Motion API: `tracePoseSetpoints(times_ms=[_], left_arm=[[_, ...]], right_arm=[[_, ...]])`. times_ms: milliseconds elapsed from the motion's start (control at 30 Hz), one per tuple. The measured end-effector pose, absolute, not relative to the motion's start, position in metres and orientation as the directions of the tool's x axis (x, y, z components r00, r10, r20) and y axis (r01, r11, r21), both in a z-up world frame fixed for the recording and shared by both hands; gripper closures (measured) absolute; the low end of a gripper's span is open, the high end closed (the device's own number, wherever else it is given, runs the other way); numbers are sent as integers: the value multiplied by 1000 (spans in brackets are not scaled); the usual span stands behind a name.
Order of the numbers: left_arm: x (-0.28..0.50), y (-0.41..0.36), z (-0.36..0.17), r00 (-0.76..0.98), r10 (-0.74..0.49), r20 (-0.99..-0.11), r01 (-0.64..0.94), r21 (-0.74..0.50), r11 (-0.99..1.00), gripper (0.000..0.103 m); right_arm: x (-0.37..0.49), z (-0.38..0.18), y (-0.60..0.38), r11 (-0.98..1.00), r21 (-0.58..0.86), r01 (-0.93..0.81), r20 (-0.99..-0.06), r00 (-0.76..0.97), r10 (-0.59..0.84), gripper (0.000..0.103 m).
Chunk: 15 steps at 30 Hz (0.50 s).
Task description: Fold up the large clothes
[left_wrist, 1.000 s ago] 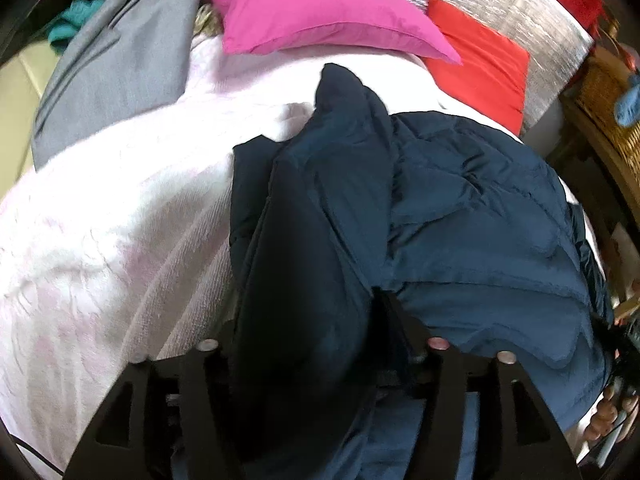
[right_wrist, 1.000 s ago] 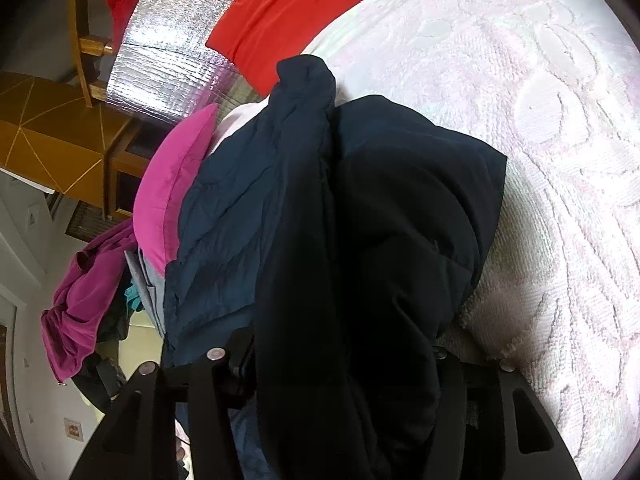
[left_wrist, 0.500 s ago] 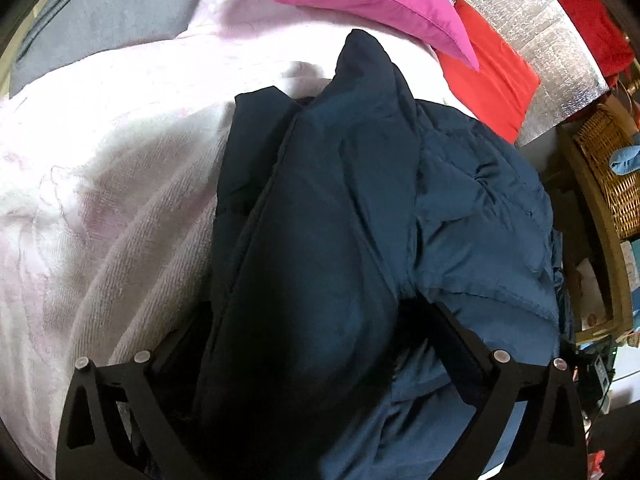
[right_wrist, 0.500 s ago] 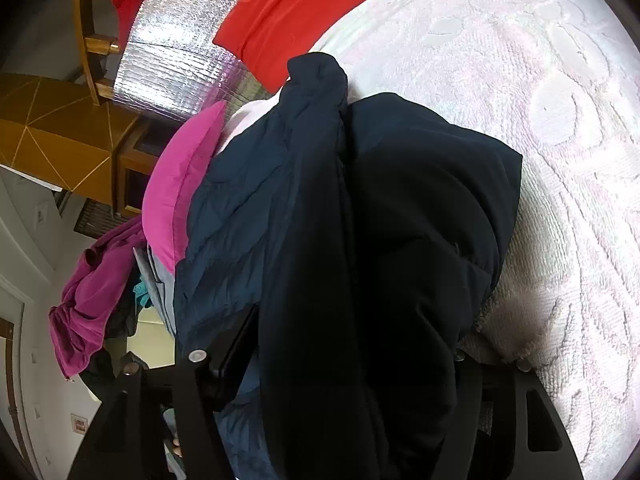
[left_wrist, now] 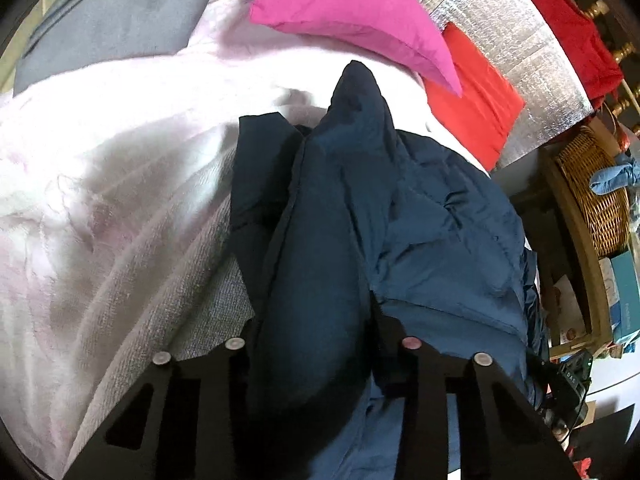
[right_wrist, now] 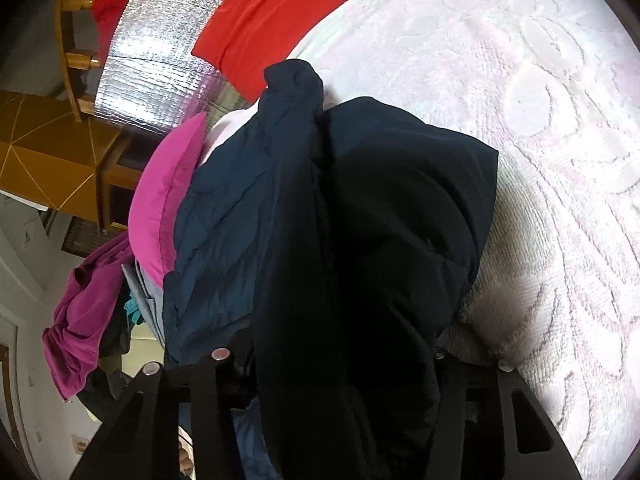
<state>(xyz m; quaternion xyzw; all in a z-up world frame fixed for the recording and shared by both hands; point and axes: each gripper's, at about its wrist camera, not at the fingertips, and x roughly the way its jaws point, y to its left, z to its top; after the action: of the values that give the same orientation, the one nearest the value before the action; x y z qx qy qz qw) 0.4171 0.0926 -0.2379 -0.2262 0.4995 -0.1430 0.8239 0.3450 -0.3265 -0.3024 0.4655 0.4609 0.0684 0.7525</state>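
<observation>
The bed [left_wrist: 120, 184] is covered with a pale pink textured bedspread [right_wrist: 540, 128] that has a raised leaf-like pattern. On it lies the dark navy padded jacket [left_wrist: 432, 240], bunched and partly folded over itself, and it reaches from the near edge of the bed up toward the head end. One long fold of the jacket runs up the middle, and its tip points toward the pillows.

At the head end there is a magenta pillow [left_wrist: 352, 12] and beside it a red pillow [left_wrist: 472, 108], which leans on a silver quilted foil panel [left_wrist: 520, 40]. A grey garment [left_wrist: 112, 20] lies at the far left corner of the bed. Beyond the right edge of the bed stands a wicker basket [left_wrist: 596, 196] on a wooden shelf unit. In the right wrist view a magenta cloth [right_wrist: 84, 312] hangs past the far side of the bed, near a brown wooden cabinet [right_wrist: 48, 160].

The left hand-held gripper [left_wrist: 316, 344] has its jaws closing, and the thick middle fold of the jacket is between them; the fingers press against the cloth on both sides. The right hand-held gripper [right_wrist: 332, 356] also has its jaws closing around a dark bundle of the same jacket, which fills the gap and hides the fingertips.
</observation>
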Motion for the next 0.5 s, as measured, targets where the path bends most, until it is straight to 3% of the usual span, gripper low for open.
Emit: tracePoseSetpoints(times_ms=[500], left_arm=[[370, 121, -229, 484, -478, -733, -22, -556, 831, 73]], right_arm=[[327, -283, -327, 586, 751, 303, -630, 594, 500, 61]])
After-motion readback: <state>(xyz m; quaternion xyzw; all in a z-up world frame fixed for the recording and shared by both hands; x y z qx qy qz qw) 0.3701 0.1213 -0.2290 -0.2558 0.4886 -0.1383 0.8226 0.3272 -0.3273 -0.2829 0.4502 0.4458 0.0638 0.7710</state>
